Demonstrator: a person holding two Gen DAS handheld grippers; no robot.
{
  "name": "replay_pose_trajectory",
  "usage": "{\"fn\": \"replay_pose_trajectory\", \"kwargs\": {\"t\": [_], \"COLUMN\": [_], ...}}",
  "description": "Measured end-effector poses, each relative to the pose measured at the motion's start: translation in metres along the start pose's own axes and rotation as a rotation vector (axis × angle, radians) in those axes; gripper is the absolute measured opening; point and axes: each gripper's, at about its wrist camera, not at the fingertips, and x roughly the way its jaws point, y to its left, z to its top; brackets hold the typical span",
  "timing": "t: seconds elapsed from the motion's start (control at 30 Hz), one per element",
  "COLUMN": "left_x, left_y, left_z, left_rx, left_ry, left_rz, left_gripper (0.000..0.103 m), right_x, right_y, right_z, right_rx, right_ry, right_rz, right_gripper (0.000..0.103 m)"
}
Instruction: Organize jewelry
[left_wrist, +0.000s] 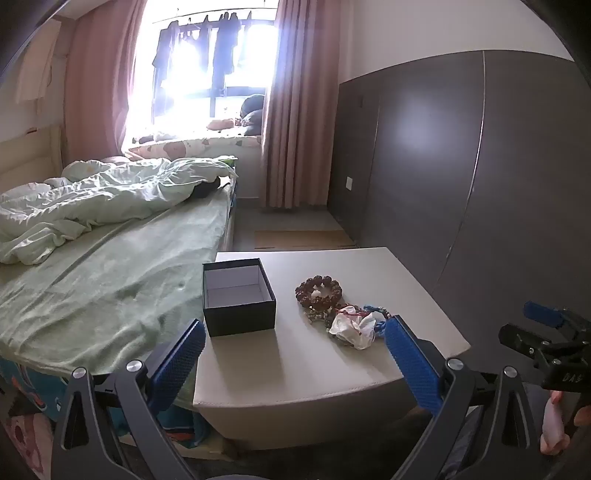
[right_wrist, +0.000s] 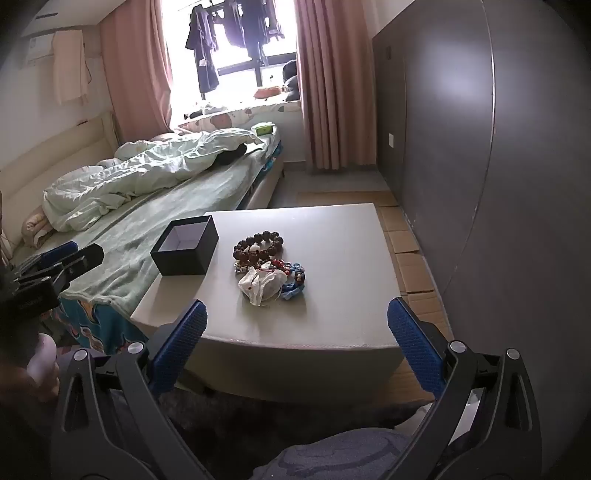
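While both grippers are held short of the table (left_wrist: 332, 373), nothing is gripped by either. The left gripper (left_wrist: 295, 354) is seen with its 2 blue fingers (left_wrist: 177, 362) spread wide, and only the table's near edge shows between them. The right gripper (right_wrist: 297, 343) is likewise held with its fingers (right_wrist: 415, 350) fully apart, clear of the jewelry. Both are tilted downward toward the tabletop.

A black box (left_wrist: 238, 297) is placed open near the table's left edge, beside the bed (left_wrist: 110, 288); its white inside is bare. To the right of the box, well apart from it, the jewelry is heaped in 1 cluster. A dark beaded bracelet (right_wrist: 258, 247) is laid flat at the far side of the heap. Just nearer, a crumpled white pouch (right_wrist: 260, 284) is set against it, with a blue beaded piece (right_wrist: 295, 286) touching the pouch on the right and red cord (right_wrist: 279, 265) lying between the pouch and bracelet. Smaller beads under the pouch cannot be told apart.

A rumpled pale green quilt (right_wrist: 155, 173) is spread over the bed, and pink curtains (right_wrist: 328, 92) are hung beside the bright window (left_wrist: 207, 66).
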Motion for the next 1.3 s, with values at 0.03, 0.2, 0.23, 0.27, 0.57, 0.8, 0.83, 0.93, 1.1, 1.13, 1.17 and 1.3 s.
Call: {"fn": "replay_pose_trajectory", "kwargs": {"t": [0.03, 0.2, 0.23, 0.27, 0.57, 0.8, 0.83, 0.93, 1.1, 1.13, 1.17, 1.3], "left_x": [0.0, 0.002, 0.002, 0.002, 0.001, 0.001, 0.001, 0.002, 0.002, 0.002, 0.003, 0.002], "left_y": [0.0, -0.003, -0.004, -0.003, -0.003, -0.001, -0.001, -0.001, -0.001, -0.001, -0.001, -0.002], "left_z": [0.0, -0.001, -0.002, -0.001, -0.001, -0.001, -0.001, -0.001, 0.0, 0.0, 0.0, 0.0], "left_rx": [-0.001, 0.001, 0.001, -0.004, -0.004, -0.009, -0.009, -0.01, -0.011, -0.011, -0.01, -0.009], "left_ry": [0.0, 0.005, 0.005, 0.004, 0.002, 0.0, 0.001, 0.004, 0.003, 0.002, 0.002, 0.004], "left_rz": [-0.001, -0.002, -0.003, -0.006, -0.008, -0.008, -0.011, -0.014, -0.018, -0.02, -0.02, -0.022], "left_gripper": [0.094, 0.094, 0.094, 0.094, 0.094, 0.094, 0.094, 0.094, 0.094, 0.094, 0.094, 0.094], "right_x": [0.0, 0.001, 0.001, 0.001, 0.001, 0.002, 0.002, -0.001, -0.002, -0.002, -0.002, -0.003], "right_y": [0.0, 0.0, 0.0, 0.0, -0.001, -0.001, -0.001, -0.004, -0.006, -0.005, -0.005, -0.003], "right_z": [0.0, 0.0, 0.0, 0.001, 0.001, 0.002, 0.002, -0.002, 0.001, 0.001, 0.0, 0.001], "right_rx": [-0.003, -0.004, -0.005, -0.004, -0.003, 0.0, 0.001, 0.011, 0.024, 0.024, 0.024, 0.019], "right_ry": [0.003, 0.001, 0.0, 0.0, -0.001, -0.002, -0.002, -0.01, -0.017, -0.017, -0.018, -0.024], "right_rz": [-0.003, -0.006, -0.005, -0.005, -0.003, -0.001, 0.0, 0.004, 0.001, 0.0, -0.002, -0.007], "right_gripper": [0.098, 0.098, 0.098, 0.098, 0.098, 0.098, 0.098, 0.098, 0.098, 0.098, 0.098, 0.098]}}
